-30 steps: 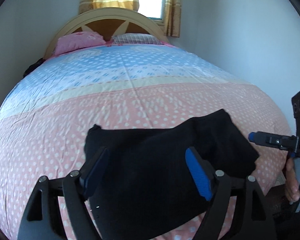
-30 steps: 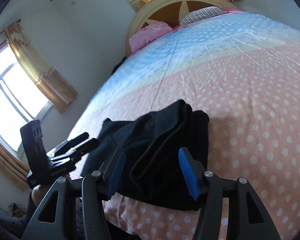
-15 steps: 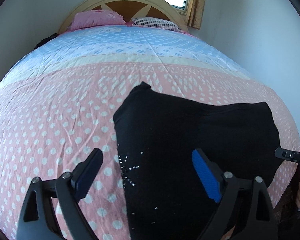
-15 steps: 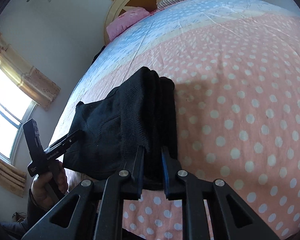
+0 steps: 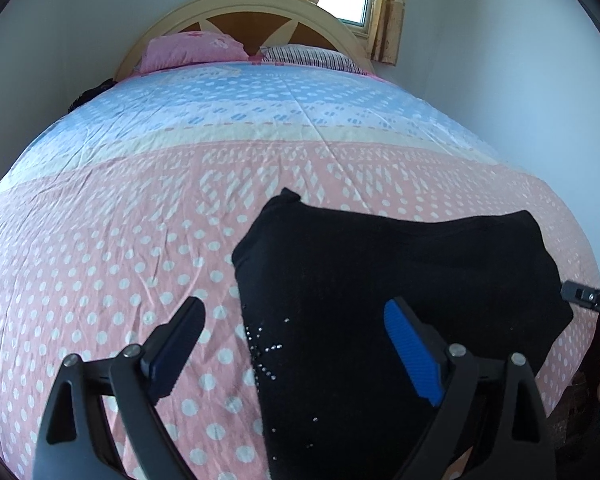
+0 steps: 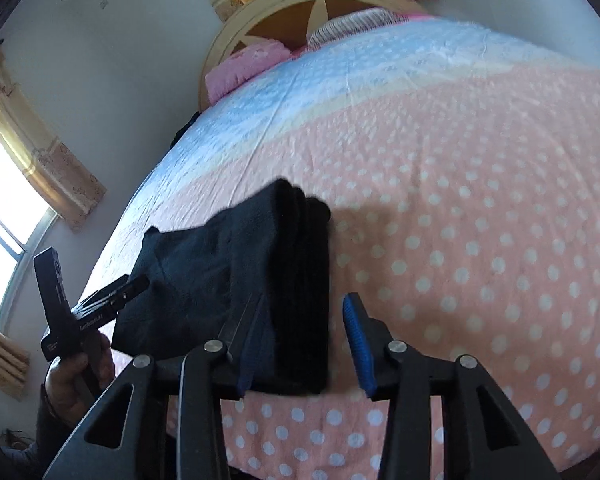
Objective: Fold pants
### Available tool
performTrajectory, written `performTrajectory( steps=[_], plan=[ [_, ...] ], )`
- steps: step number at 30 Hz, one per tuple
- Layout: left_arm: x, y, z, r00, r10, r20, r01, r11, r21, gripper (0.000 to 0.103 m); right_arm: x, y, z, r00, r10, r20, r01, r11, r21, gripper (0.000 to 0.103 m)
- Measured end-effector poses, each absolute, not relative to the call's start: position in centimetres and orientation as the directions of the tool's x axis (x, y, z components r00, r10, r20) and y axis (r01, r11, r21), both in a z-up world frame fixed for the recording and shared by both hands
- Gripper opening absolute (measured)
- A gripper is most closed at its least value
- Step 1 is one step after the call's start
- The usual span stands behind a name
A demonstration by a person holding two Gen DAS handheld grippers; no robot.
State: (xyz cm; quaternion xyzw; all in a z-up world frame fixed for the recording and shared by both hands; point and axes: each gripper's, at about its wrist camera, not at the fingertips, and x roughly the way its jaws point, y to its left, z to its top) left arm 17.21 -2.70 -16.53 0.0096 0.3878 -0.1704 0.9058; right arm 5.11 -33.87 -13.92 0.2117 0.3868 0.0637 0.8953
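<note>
Folded black pants (image 5: pixel 392 280) lie in a thick stack on the pink dotted bedspread near the bed's foot edge; small sparkly studs show on the cloth. They also show in the right wrist view (image 6: pixel 256 272). My left gripper (image 5: pixel 296 344) is open and empty, hovering over the stack's left edge. My right gripper (image 6: pixel 304 340) is open with its jaws apart around the stack's near right corner, holding nothing. The left gripper also shows in the right wrist view (image 6: pixel 128 284), touching the stack's left side.
The bed (image 5: pixel 180 208) fills both views, with a pink pillow (image 5: pixel 192 50) and a striped pillow (image 5: pixel 308 56) at the wooden headboard (image 5: pixel 240 16). Walls stand close on both sides. The bed's foot edge runs just below the pants (image 6: pixel 340 448).
My right gripper closed on the stack's right end half a second ago and has now opened, letting it go. My left gripper stayed open and shifted slightly above the stack.
</note>
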Motion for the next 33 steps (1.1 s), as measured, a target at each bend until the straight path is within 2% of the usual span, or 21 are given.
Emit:
performTrajectory(
  steps=[4, 7, 9, 11, 13, 15, 19, 26, 31, 32, 33],
  plan=[
    [17.8, -2.4, -16.0, 0.658, -0.289, -0.695, 0.299, 0.948, -0.110, 0.094, 6.5, -32.4, -10.1, 0.768, 0.338, -0.544, -0.067, 0.887, 0.457, 0.042],
    [18.4, -2.1, -15.8, 0.669, -0.272, -0.691, 0.288, 0.953, -0.096, 0.097, 9.0, -30.5, -9.8, 0.740, 0.431, -0.516, -0.163, 0.860, 0.484, 0.043],
    [18.8, -2.2, -16.1, 0.671, -0.246, -0.699, 0.276, 0.958, -0.072, 0.099, 10.8, -29.8, -10.8, 0.717, 0.428, -0.550, -0.150, 0.865, 0.478, 0.043],
    [19.3, -2.2, -16.6, 0.655, -0.239, -0.716, 0.282, 0.957, -0.061, 0.099, 12.4, -30.1, -12.7, 0.702, 0.360, -0.614, -0.067, 0.892, 0.446, 0.043],
    [19.5, -2.2, -16.9, 0.648, -0.241, -0.722, 0.288, 0.956, -0.061, 0.100, 13.5, -31.3, -14.9, 0.665, 0.361, -0.654, -0.007, 0.878, 0.478, 0.043],
    [19.5, -2.1, -17.2, 0.646, -0.244, -0.723, 0.289, 0.955, -0.064, 0.101, 13.4, -32.2, -15.8, 0.668, 0.407, -0.623, -0.018, 0.846, 0.533, 0.043],
    [19.4, -2.1, -17.3, 0.641, -0.249, -0.726, 0.290, 0.954, -0.072, 0.101, 12.6, -32.1, -15.3, 0.674, 0.412, -0.613, -0.034, 0.846, 0.531, 0.043],
    [18.6, -2.4, -16.8, 0.637, -0.260, -0.726, 0.308, 0.949, -0.070, 0.101, 8.6, -30.5, -13.4, 0.693, 0.333, -0.640, -0.083, 0.918, 0.387, 0.043],
    [17.8, -2.7, -16.6, 0.635, -0.272, -0.723, 0.323, 0.944, -0.071, 0.101, 6.2, -29.6, -14.0, 0.678, 0.169, -0.716, -0.039, 0.980, 0.195, 0.043],
    [17.7, -2.7, -16.7, 0.633, -0.269, -0.726, 0.323, 0.944, -0.069, 0.101, 5.9, -29.6, -14.4, 0.664, 0.164, -0.729, -0.039, 0.982, 0.185, 0.040],
    [17.7, -2.8, -16.8, 0.630, -0.269, -0.728, 0.323, 0.944, -0.069, 0.101, 5.5, -29.6, -14.9, 0.655, 0.167, -0.737, -0.045, 0.982, 0.183, 0.026]
  ],
)
